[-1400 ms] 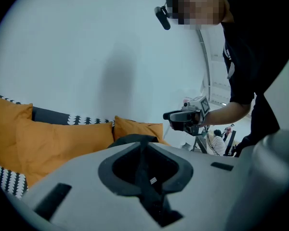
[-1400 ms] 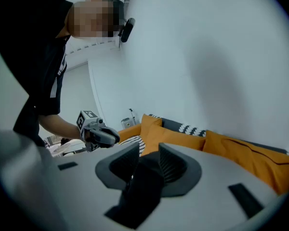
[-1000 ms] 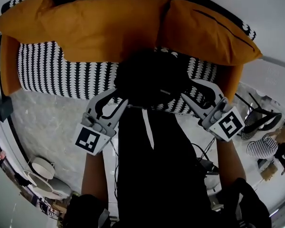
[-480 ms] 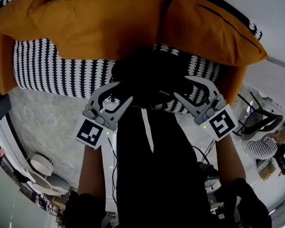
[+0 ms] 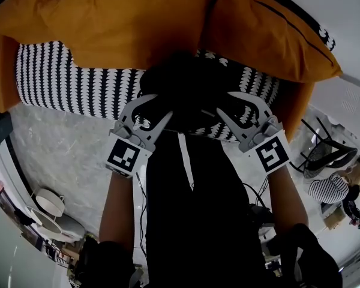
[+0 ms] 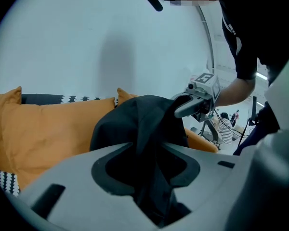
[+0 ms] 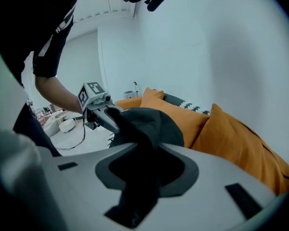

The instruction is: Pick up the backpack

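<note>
Backpack [image 5: 189, 95] sits on sofa [image 5: 60, 83] seat, near edge, betw. both grippers. Left gripper [image 5: 159, 108]: jaws just opened, spread, fabric between, unclamped. Right gripper [image 5: 223, 102]: jaws just closed, clamped on fabric. Soft, limp, likely light; grab top handle/strap.

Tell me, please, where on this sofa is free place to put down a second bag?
The widest bare patch is the patterned seat between the left orange arm and the backpack, in front of the cushions. Right of the backpack, only a narrow strip lies before the right arm. The seat's middle is crowded: the backpack fills it.
</note>
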A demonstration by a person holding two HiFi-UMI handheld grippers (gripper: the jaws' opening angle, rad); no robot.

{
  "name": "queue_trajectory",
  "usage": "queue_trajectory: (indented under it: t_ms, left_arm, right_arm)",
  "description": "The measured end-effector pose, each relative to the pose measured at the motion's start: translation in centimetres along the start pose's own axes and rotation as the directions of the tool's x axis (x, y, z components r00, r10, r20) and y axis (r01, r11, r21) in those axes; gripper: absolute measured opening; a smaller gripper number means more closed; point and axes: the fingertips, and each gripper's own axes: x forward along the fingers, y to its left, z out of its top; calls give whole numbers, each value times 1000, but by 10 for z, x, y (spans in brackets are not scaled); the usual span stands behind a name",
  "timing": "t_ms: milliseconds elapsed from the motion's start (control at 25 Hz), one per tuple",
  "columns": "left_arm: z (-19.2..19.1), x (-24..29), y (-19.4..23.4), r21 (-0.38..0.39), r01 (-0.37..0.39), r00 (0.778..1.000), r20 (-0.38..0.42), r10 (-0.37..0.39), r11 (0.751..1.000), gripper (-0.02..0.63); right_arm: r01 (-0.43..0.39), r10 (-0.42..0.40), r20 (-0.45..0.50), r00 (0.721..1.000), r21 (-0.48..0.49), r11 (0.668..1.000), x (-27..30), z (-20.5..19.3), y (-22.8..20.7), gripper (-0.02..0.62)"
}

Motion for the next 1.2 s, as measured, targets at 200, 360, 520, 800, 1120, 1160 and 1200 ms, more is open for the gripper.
queue_trajectory:
  t_ms: [200,360,520,800,1120,1160,1200]
  left_arm:
    - [1,1,3,-16,-21,1000,10,21,1000,136]
    - [-6,1,1,4,-8,1000,3,8,1000,117]
    - [-6,0,-7,-12,4,1000,5,-4,1000,112]
    - [-17,-10,-25,-116,31,999,31,-27,993,109]
    - [-28,-22,-45,-211,31,999,16,-29,977,109]
    - [-28,-23,-48,-220,32,999,9,-31,975,109]
    - [-29,-24,-50,-228,33,999,2,-33,973,109]
  right_arm:
    - [16,-16,4,1000,-2,1000,2,0,-2,99]
    - [32,-33,16,999,16,999,2,-1,-1,86]
    - [31,-34,56,998,54,998,-4,-2,3,73]
    - [-4,-18,129,992,164,986,-13,-9,23,54]
    - [-36,9,101,995,271,962,-21,-21,42,54]
    - [-39,14,93,996,275,961,-23,-22,44,54]
    - [-42,18,88,996,280,959,-24,-23,46,54]
